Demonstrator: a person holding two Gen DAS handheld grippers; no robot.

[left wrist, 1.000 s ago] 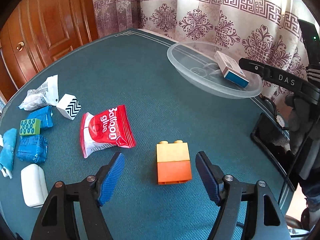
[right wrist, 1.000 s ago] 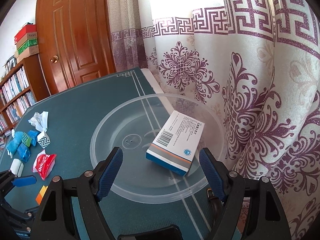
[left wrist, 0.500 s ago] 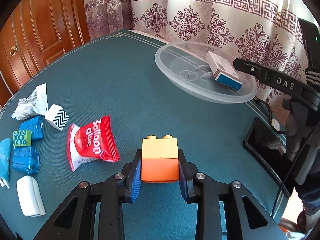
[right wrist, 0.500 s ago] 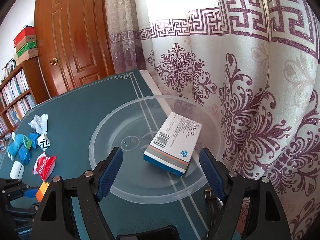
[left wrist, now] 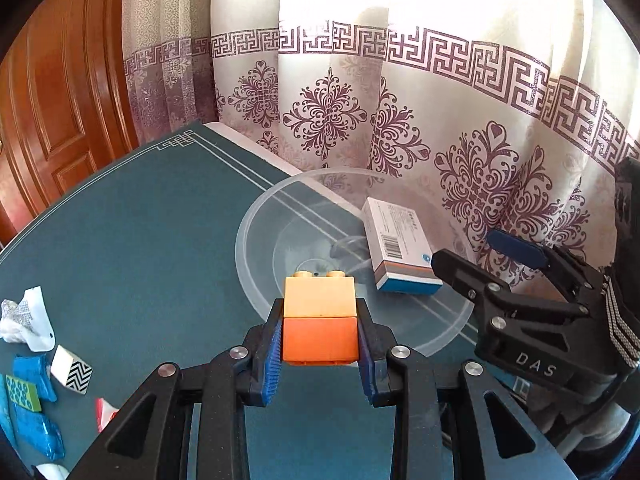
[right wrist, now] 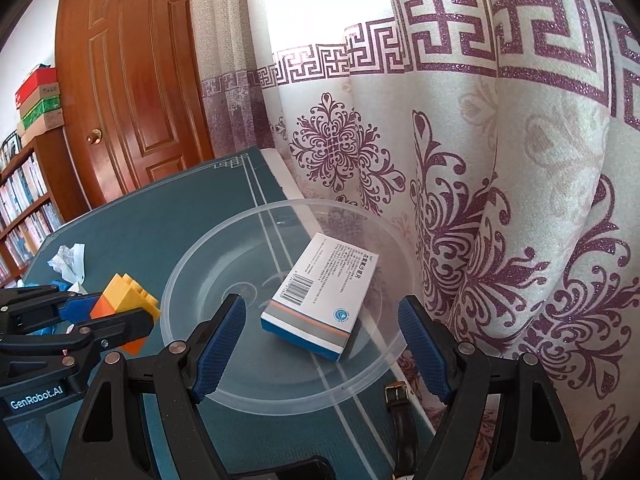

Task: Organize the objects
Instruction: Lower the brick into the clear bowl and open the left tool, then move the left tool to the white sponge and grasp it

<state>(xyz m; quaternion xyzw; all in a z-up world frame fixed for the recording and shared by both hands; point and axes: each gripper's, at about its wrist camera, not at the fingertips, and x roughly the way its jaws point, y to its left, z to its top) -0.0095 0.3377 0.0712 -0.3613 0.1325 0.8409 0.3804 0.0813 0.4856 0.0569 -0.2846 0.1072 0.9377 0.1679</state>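
Left gripper (left wrist: 320,346) fingers clamped on orange-yellow block (left wrist: 319,320) beside clear bowl (right wrist: 192,280); right gripper (right wrist: 322,344) fingers apart, empty, above bowl.

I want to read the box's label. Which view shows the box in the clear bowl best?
The right wrist view: the box lies close and central in the clear bowl, barcode and print facing the camera. The left wrist view shows it smaller, farther off and foreshortened.
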